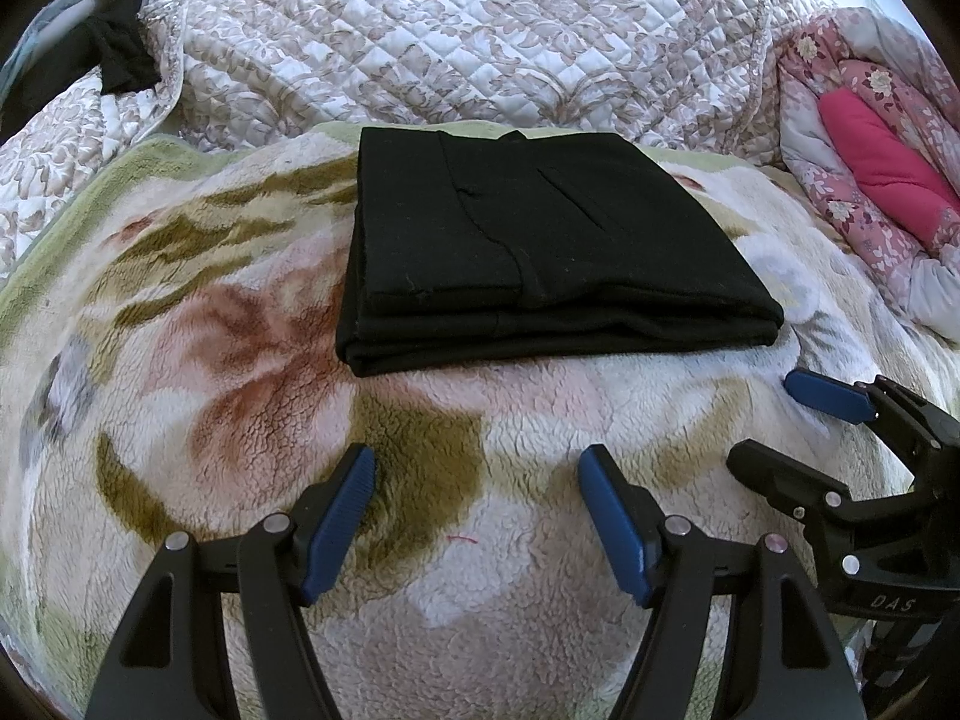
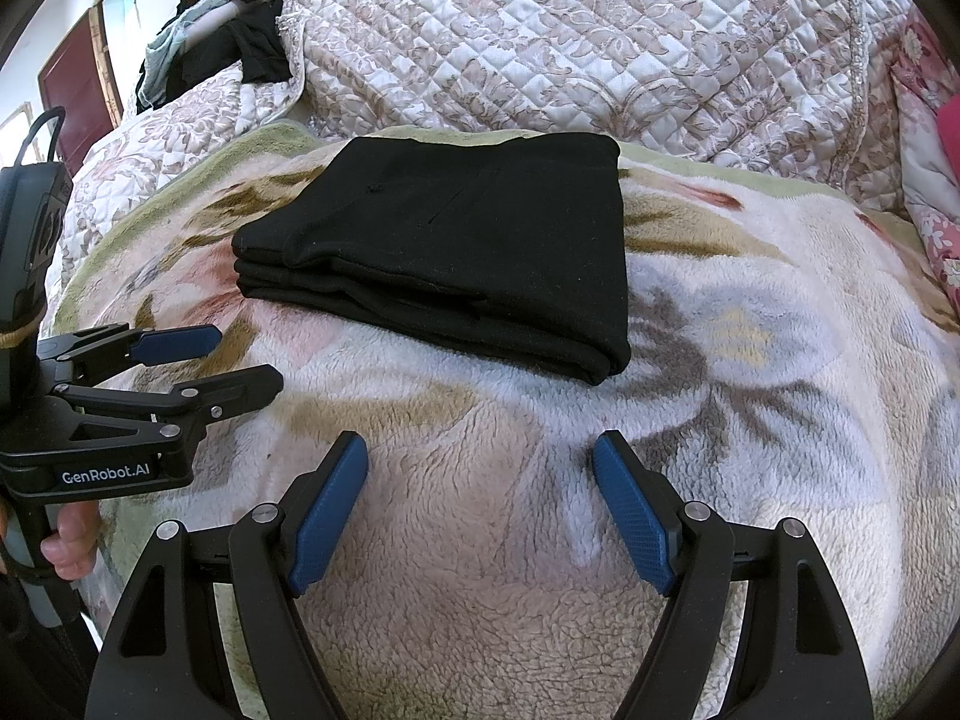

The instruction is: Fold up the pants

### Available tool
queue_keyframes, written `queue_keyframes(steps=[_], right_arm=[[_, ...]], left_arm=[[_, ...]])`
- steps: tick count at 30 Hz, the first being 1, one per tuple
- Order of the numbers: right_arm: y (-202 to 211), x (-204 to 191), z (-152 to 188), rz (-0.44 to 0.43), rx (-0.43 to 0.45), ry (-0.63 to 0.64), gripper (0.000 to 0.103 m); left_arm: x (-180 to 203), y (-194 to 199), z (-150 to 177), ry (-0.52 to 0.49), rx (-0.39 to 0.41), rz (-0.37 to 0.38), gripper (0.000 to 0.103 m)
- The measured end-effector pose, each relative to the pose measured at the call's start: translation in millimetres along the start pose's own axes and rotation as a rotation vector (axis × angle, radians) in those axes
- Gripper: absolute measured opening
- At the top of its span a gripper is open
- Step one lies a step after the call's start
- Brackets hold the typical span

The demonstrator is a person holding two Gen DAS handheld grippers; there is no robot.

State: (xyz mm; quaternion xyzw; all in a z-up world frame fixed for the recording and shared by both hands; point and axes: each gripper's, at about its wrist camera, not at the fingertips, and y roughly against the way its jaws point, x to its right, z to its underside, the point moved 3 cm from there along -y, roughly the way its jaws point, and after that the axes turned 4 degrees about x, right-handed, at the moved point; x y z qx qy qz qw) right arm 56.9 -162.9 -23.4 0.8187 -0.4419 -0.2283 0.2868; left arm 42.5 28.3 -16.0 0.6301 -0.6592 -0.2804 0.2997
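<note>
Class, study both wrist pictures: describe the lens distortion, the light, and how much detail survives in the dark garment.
Left wrist view: fisheye bends the fleece blanket into a dome, with black corner vignetting; even daylight, no glare; the folded black pants show only faint seams. Right wrist view: same bulge; a bright window at the upper left; the pants' stacked fold edges stay readable.

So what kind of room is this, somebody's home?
Most likely a bedroom at home. The folded black pants lie on a fleecy flowered blanket, with a quilted bedspread behind and a pink flowered comforter bundled at the side.
</note>
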Motion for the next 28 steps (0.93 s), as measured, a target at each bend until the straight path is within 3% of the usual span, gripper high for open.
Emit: queue_keyframes(steps=[28], right_arm=[[0.0,-0.1,0.4,0.001,0.001,-0.001,0.078]], left_arm=[[-0.5,-1.4,-2.2,0.007,0.0,0.005,0.074]])
